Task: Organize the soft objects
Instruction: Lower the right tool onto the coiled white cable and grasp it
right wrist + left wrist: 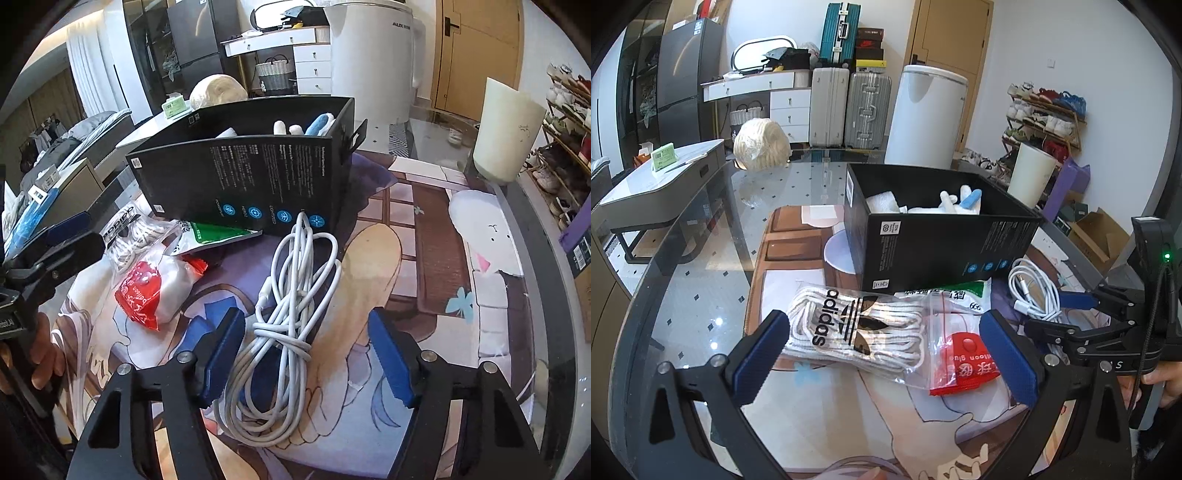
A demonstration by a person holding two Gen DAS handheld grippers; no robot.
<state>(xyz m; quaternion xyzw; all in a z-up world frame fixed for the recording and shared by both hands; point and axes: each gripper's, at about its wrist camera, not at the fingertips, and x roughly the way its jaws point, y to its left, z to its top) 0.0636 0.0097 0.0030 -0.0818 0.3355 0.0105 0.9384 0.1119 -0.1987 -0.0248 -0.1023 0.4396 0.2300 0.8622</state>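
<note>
Inside, black box (934,254) holds white gloves (955,201).

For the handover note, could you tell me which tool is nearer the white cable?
Right: the right tool straddles the white cable; the left tool hovers over the shoelace pack.

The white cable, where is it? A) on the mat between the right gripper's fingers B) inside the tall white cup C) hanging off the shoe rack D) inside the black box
A: the white cable lies coiled on the mat, between the fingers of the right gripper, in front of the black box, not inside it.
</note>
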